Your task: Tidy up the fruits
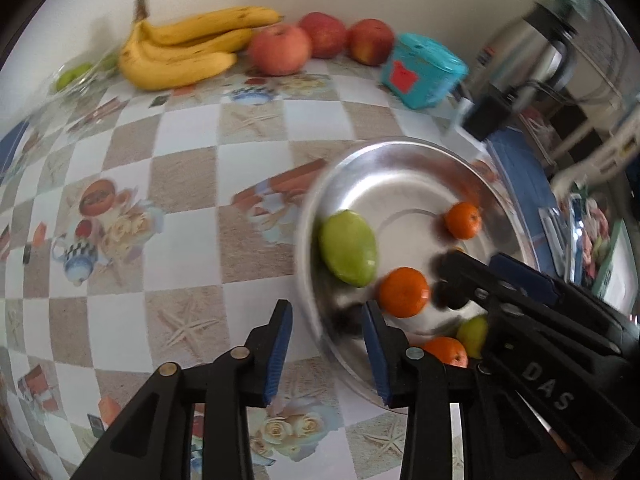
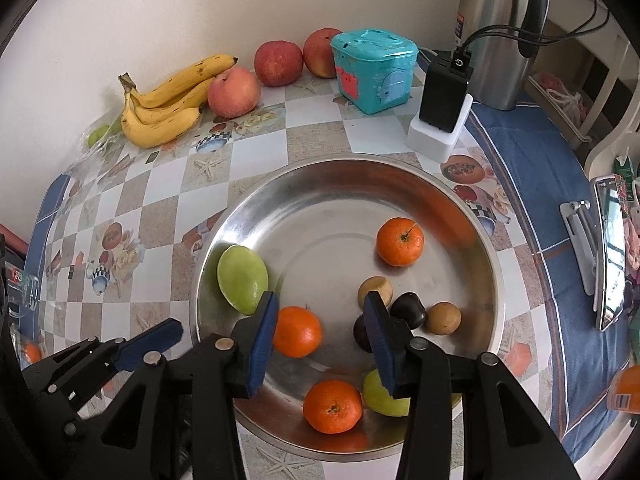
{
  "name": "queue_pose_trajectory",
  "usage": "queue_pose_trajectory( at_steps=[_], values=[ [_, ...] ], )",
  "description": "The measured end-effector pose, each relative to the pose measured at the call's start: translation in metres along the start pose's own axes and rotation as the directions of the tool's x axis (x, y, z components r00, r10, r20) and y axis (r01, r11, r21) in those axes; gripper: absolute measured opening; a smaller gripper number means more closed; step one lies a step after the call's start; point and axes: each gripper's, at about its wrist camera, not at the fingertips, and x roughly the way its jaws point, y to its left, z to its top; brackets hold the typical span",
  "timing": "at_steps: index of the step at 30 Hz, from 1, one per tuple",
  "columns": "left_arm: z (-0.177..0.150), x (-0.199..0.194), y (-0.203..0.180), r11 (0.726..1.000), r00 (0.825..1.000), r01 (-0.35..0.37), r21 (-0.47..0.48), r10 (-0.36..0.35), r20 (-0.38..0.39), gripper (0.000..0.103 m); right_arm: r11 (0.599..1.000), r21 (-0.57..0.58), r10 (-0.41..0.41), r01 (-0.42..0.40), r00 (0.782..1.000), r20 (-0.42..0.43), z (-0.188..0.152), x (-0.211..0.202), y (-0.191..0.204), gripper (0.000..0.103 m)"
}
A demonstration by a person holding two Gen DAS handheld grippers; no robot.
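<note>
Partly, the right gripper (image 2: 320, 332) is hiding a green fruit (image 2: 382, 398) in the metal bowl (image 2: 280, 196); both grippers' jaws are standing spread, left gripper (image 1: 326, 344) empty.

Left wrist view motion-blurred, worst at steel bowl (image 1: 400, 184). Right wrist view sharp. Even soft daylight, mild bowl glare, heavy fisheye edge warp.

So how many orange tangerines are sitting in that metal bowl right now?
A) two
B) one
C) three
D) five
C: the right wrist view shows three in the metal bowl: one tangerine toward the far side, one in the middle between the open fingers of the right hand-held gripper, and one at the near rim.
</note>
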Motion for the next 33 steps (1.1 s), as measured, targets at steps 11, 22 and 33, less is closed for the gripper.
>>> queue_pose_trajectory(
  at_steps=[11, 22, 33],
  values=[
    [0.006, -0.009, 0.057, 0.972, 0.996, -0.083, -0.221, 0.087, 0.005, 0.056, 1.000, 0.001, -0.007, 0.007, 1.000, -0.008, -0.001, 0.002, 0.000, 0.045],
    [0.001, -0.008, 0.089, 0.916, 0.968, -0.245, -0.318, 0.251, -0.022, 0.092, 0.998, -0.063, -0.026, 0.026, 1.000, -0.003, -0.002, 0.004, 0.014, 0.076],
    [0.003, -0.009, 0.095, 0.905, 0.952, -0.295, -0.308, 0.307, -0.009, 0.102, 0.991, -0.119, -0.062, 0.061, 0.998, -0.007, -0.005, 0.010, 0.023, 0.079]
  ],
)
